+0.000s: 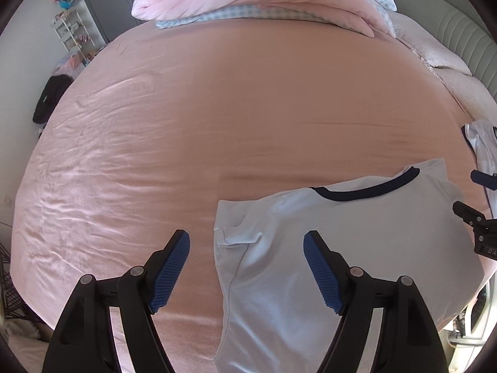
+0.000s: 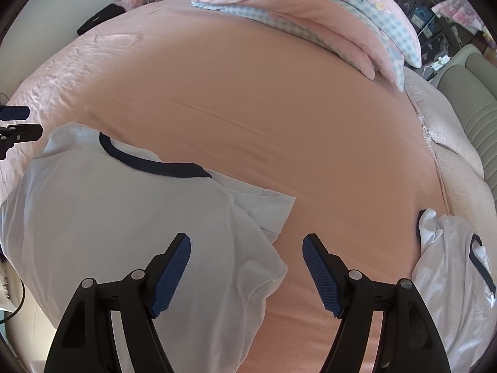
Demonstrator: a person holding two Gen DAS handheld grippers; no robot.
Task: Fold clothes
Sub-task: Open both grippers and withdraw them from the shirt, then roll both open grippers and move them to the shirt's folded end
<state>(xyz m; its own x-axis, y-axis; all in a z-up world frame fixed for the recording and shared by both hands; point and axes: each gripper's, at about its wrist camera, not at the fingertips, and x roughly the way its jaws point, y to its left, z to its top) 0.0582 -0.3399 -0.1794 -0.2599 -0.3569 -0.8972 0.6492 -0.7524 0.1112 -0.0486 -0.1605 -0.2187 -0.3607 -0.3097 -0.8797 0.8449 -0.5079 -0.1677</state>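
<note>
Both tongs, left [image 1: 247, 267] and right [image 2: 247, 269], stand wide open and empty above the bed [image 1: 217, 108], gripping nothing. On the sheet at the near edge lies the shirt [image 2: 108, 217], pale with a dark collar, its sleeves already folded in. It looks light, soft and limp, so it should sag and crease wherever it is lifted. Pinching the two bottom corners, or the doubled side edges, would probably hold best. A second garment [image 2: 450, 264] lies crumpled, apart at the right.
</note>
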